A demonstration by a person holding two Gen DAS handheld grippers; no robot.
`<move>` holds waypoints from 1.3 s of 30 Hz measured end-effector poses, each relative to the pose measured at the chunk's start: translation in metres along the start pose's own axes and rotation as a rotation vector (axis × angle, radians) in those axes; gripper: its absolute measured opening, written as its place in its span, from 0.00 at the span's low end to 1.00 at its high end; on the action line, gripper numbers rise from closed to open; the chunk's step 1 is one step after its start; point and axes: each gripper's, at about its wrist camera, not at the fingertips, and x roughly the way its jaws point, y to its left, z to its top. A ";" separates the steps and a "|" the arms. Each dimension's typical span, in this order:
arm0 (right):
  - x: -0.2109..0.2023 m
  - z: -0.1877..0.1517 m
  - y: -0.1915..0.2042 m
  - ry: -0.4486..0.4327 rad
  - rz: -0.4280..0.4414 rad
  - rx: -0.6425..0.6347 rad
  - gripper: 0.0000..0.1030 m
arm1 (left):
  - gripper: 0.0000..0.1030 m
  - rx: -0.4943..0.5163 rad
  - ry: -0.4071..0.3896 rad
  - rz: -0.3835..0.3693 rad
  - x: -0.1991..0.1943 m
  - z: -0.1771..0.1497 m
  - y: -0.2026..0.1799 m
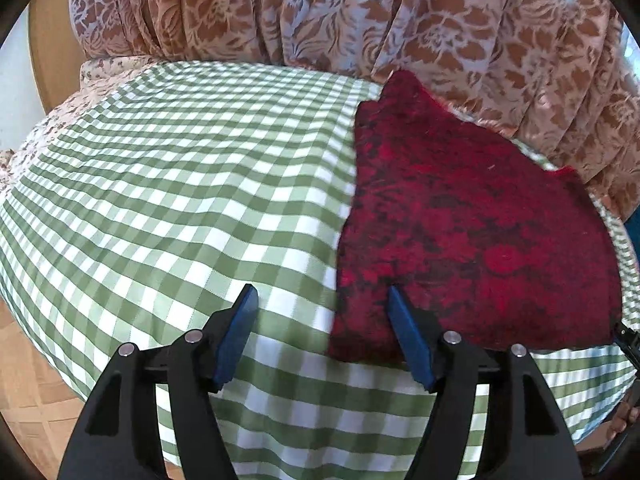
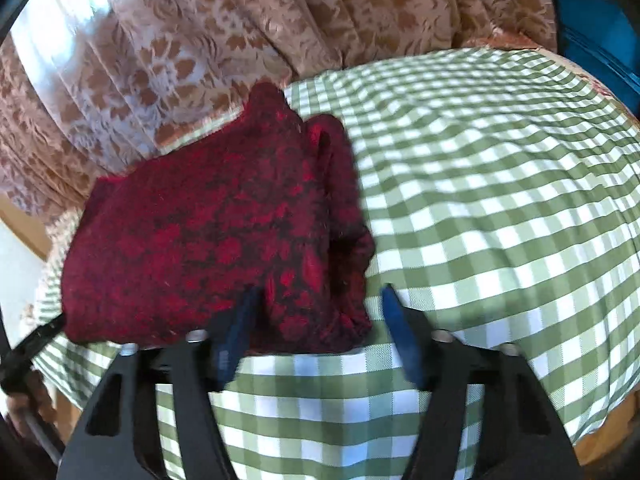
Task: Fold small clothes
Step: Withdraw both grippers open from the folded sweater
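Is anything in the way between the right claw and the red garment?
Nothing visible. The open right claw sits right at the near edge of the red garment, with only the green checked cloth underneath.

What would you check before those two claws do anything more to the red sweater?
1. Left gripper open and holding nothing: ok.
2. Right gripper open and holding nothing: ok.
3. Red sweater lying on the checked tablecloth, not hanging off: ok at the near and side edges; the far edge reaches the table's back edge.
4. Sweater folded neatly: not ok, the right-hand edge is bunched in rolls.
5. Curtain behind clear of the sweater: cannot tell.
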 end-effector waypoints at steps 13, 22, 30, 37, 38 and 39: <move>-0.014 0.010 0.009 -0.003 -0.099 -0.081 0.72 | 0.69 0.067 -0.119 -0.040 -0.041 0.010 -0.029; -0.048 0.022 0.069 -0.140 -0.216 -0.311 0.87 | 0.69 0.174 -0.118 -0.083 -0.046 0.005 -0.076; -0.052 0.015 0.093 -0.175 -0.224 -0.405 0.87 | 0.69 0.236 -0.099 -0.106 -0.043 0.003 -0.105; -0.035 0.021 0.078 -0.129 -0.186 -0.358 0.91 | 0.69 0.282 -0.082 -0.142 -0.035 0.006 -0.124; -0.031 0.023 0.070 -0.115 -0.158 -0.321 0.91 | 0.69 0.288 -0.084 -0.150 -0.034 0.007 -0.128; -0.025 0.028 0.054 -0.093 -0.086 -0.245 0.91 | 0.69 0.294 -0.085 -0.153 -0.034 0.006 -0.130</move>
